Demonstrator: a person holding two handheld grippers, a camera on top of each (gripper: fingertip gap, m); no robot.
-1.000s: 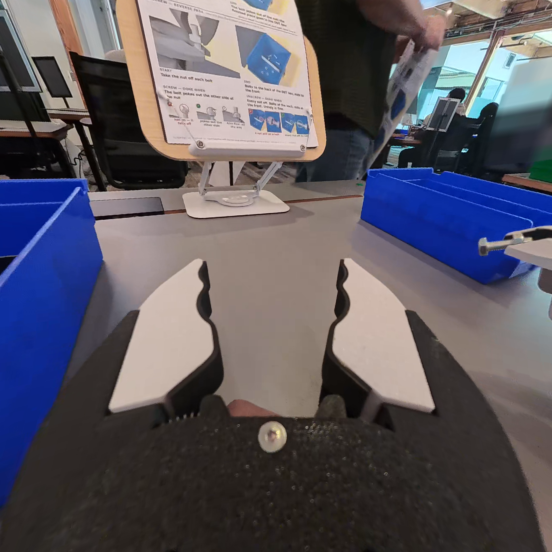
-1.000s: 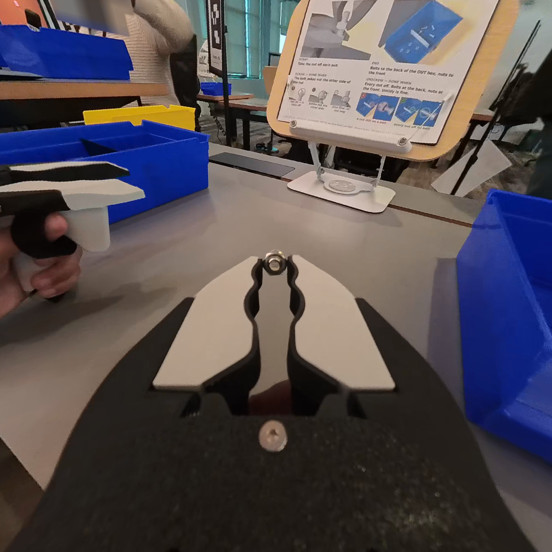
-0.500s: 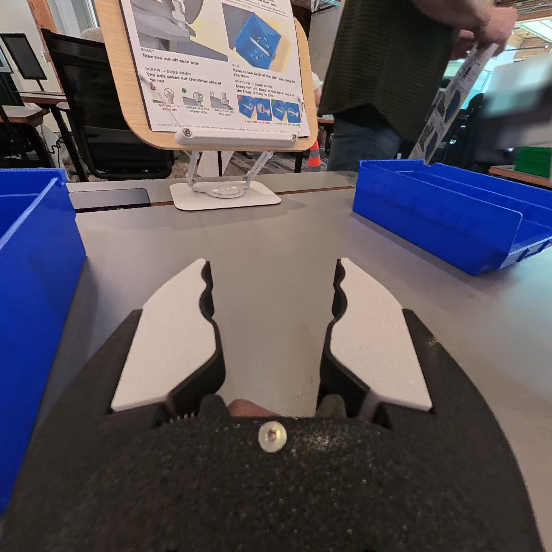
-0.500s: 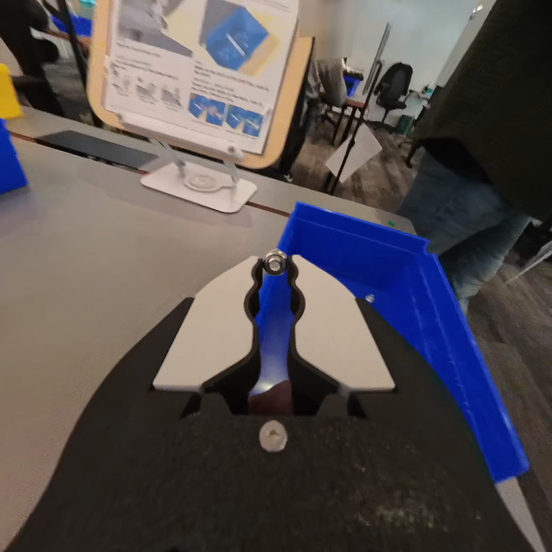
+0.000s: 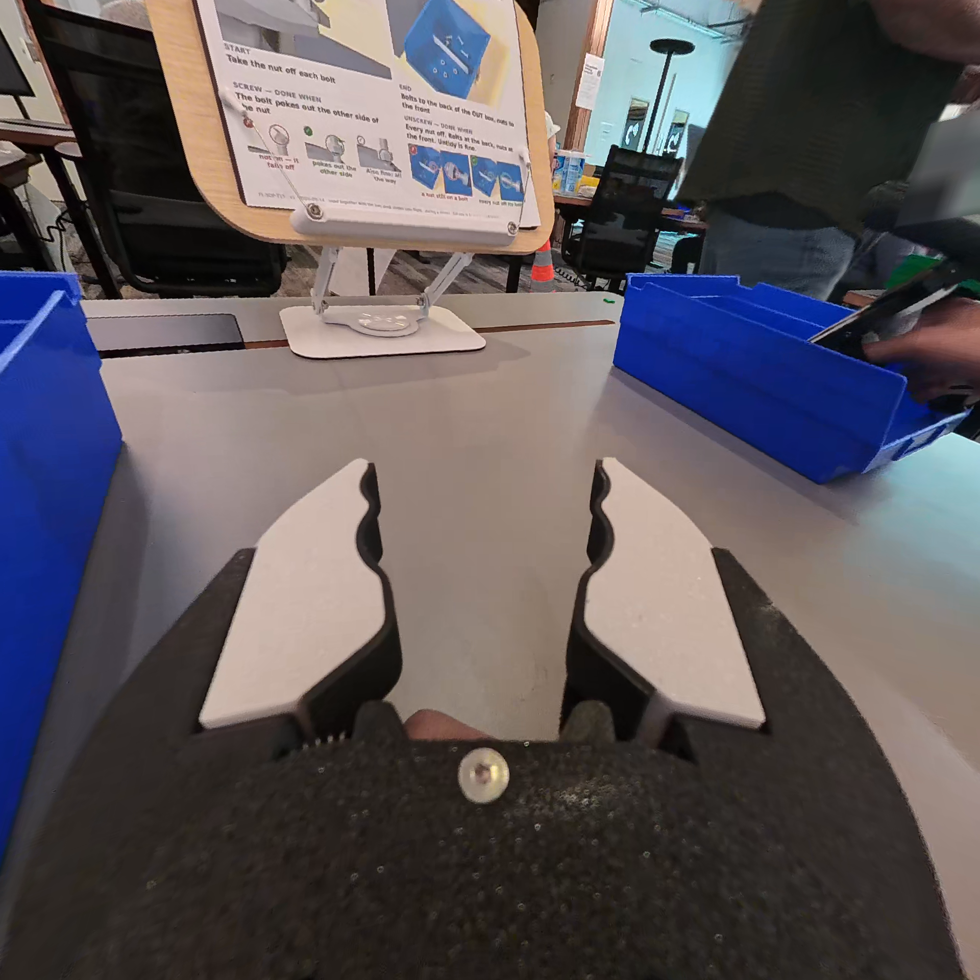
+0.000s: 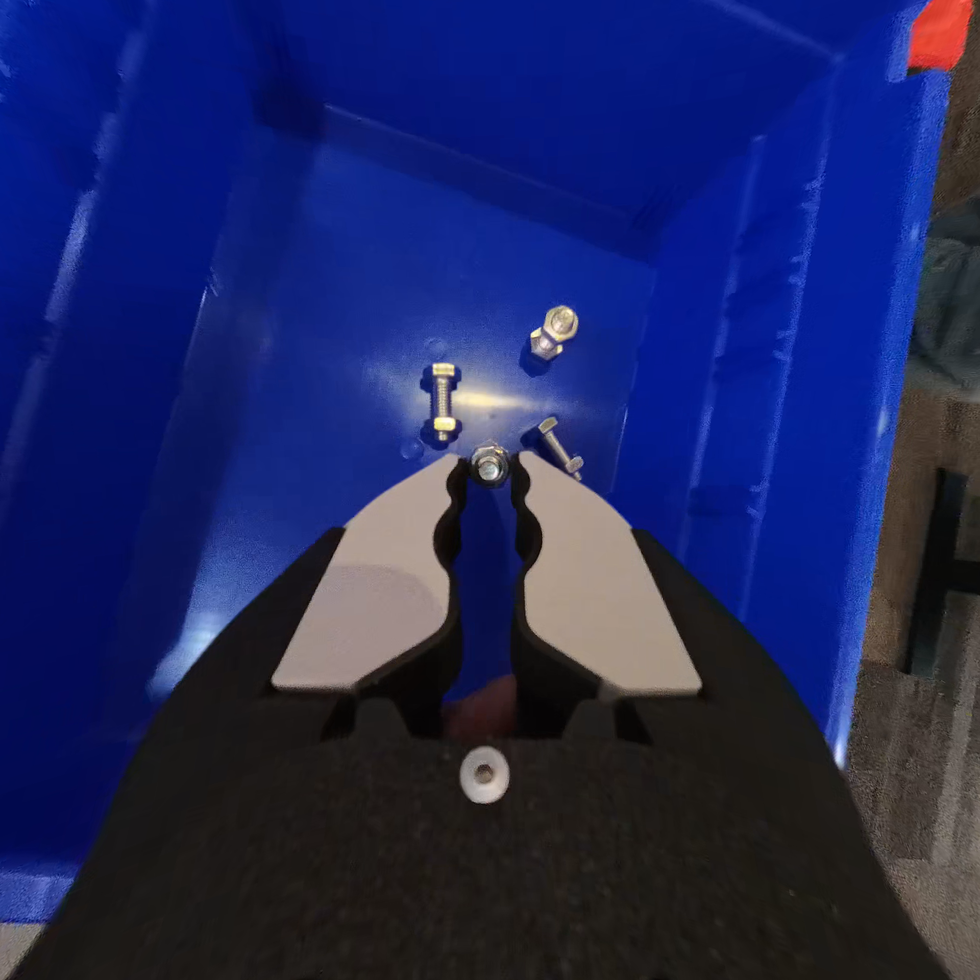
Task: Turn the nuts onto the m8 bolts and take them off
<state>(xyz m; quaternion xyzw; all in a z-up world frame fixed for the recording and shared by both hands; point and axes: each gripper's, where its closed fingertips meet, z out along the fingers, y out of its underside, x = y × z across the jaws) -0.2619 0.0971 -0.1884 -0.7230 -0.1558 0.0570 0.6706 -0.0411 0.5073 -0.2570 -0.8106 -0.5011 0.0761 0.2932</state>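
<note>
Printed instruction sheet (image 5: 371, 106) clipped to the wooden stand (image 5: 180, 106) — bold black headings and short captions, legible, set beside photographs and over a row of small captioned pictures with red and green marks. 1 line of fine print along its bottom edge is too small to read. White notice (image 5: 593, 79) on the far pillar — unreadable. 2 dark panels (image 5: 636, 127) behind bear white symbols. Right wrist view: bolts (image 6: 443, 403) and blue bin (image 6: 159, 371) show no legible marking.

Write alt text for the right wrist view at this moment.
The right gripper, shut on a bolt with a nut, points down into a blue bin. Three more bolts with nuts lie on the bin's floor just beyond the fingertips.
</note>
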